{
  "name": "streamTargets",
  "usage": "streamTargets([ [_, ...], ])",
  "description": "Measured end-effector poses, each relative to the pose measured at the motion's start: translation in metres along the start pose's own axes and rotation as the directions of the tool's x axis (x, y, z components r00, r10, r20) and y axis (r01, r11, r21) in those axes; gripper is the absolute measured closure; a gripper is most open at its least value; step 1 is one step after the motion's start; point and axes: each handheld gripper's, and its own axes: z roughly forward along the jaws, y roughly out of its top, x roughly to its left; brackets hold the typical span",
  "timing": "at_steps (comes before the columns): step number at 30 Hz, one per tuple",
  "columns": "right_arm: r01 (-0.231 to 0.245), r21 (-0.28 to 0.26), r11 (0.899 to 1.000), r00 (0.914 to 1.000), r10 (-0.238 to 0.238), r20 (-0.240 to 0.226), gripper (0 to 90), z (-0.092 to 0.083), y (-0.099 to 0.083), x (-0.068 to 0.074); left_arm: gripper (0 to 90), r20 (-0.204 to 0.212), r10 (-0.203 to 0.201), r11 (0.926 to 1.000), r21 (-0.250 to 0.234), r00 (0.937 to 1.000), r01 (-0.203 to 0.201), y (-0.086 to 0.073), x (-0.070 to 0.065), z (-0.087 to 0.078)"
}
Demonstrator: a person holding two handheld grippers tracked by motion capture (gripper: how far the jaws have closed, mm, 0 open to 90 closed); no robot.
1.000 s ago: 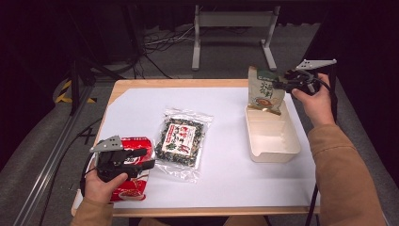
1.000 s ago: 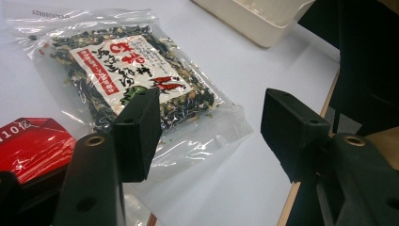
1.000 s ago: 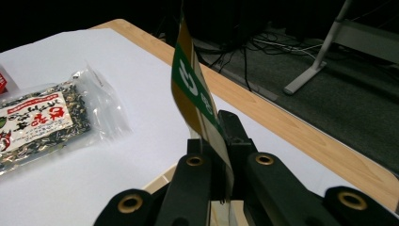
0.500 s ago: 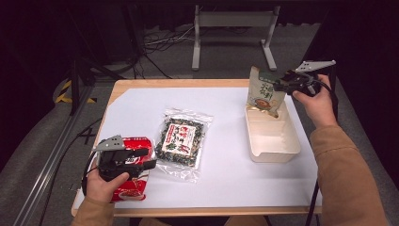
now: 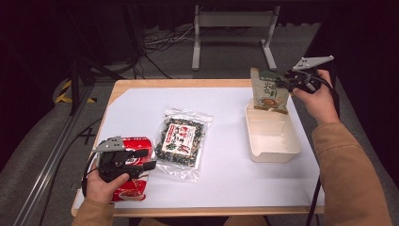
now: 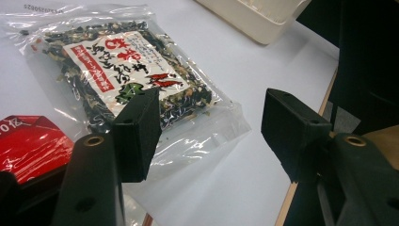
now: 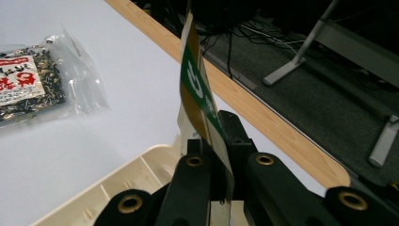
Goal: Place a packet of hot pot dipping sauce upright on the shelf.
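A: Right tongs (image 5: 283,81)?

B: Clamped tight on the edge of the green pouch (image 5: 268,90). In the right gripper view the jaws meet on the thin pouch (image 7: 200,101), with no gap showing. The pouch stands upright, its bottom edge at the far end of the tray (image 5: 273,141); whether it touches the tray floor, cannot tell.

A: Left tongs (image 5: 149,159)?

B: Partly open, gripping nothing. In the left gripper view the pads (image 6: 136,136) stand apart with bare white bench (image 6: 235,160) between them. From the high view they sit over the red pack (image 5: 134,181), well left of the tray, near the front edge of the bench (image 5: 226,183). Contact with the red pack: cannot tell.

A: Anything else by the tray?

B: A seaweed bag (image 5: 181,141), clear, lying flat on the white sheet just left of the tray, between it and the red pack. The left tongs point toward it; in the left gripper view the bag (image 6: 127,75) lies beyond the pads, untouched. The red pack (image 6: 28,146) shows at the lower left there.
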Motion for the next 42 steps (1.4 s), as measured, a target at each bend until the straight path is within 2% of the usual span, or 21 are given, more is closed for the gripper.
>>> streamTargets([
  [5,0.006,-0.004,1.0,0.9984,-0.006,-0.057,89.0,0.017,0.004,0.008,38.7,-0.012,-0.009,0.9999,-0.01,0.9999,0.008,-0.004,0.001,-0.005],
  [8,0.005,0.002,1.0,0.9974,-0.004,-0.072,88.8,0.024,0.003,0.01,38.7,-0.015,-0.014,0.9998,-0.013,0.9998,0.014,-0.005,0.001,-0.007],
  [12,-0.01,0.014,1.0,0.998,0.011,-0.062,89.0,0.029,-0.002,0.01,38.8,-0.017,-0.013,0.9998,-0.013,0.9998,0.013,-0.005,0.001,-0.007],
  [18,-0.042,0.02,0.999,0.9986,0.043,-0.03,89.0,0.026,-0.011,0.006,38.6,-0.012,-0.013,0.9999,-0.009,0.9998,0.013,-0.003,0.0,-0.004],
  [19,-0.045,0.025,0.999,0.9986,0.046,-0.027,88.8,0.026,-0.012,0.005,38.6,-0.008,-0.003,1.0,-0.005,1.0,0.003,-0.002,0.001,-0.003],
  [27,-0.051,0.042,0.998,0.9985,0.052,-0.016,88.5,0.026,-0.02,0.006,38.2,0.003,-0.002,1.0,0.0,1.0,0.002,0.001,0.0,0.003],
  [28,-0.047,0.053,0.997,0.9989,0.047,-0.001,88.0,0.028,-0.021,0.009,38.2,0.007,0.001,1.0,0.002,1.0,-0.001,0.002,0.0,0.003],
  [33,-0.04,0.068,0.997,0.9989,0.042,-0.019,86.8,0.038,-0.023,0.015,38.1,0.012,0.0,1.0,0.002,0.9999,0.0,0.003,0.0,0.005],
  [35,-0.067,0.05,0.997,0.9975,0.068,-0.022,86.8,0.041,-0.023,0.017,38.1,0.012,0.011,0.9999,0.003,0.9999,-0.011,0.003,0.001,0.005],
  [38,-0.098,0.042,0.994,0.995,0.099,-0.018,87.1,0.04,-0.025,0.014,38.1,0.015,0.003,1.0,0.001,0.9999,-0.003,0.003,0.001,0.005],
  [42,-0.124,0.048,0.991,0.9922,0.124,0.012,88.0,0.039,-0.029,0.011,38.0,0.015,0.002,1.0,0.002,0.9999,-0.002,0.003,0.001,0.006],
])
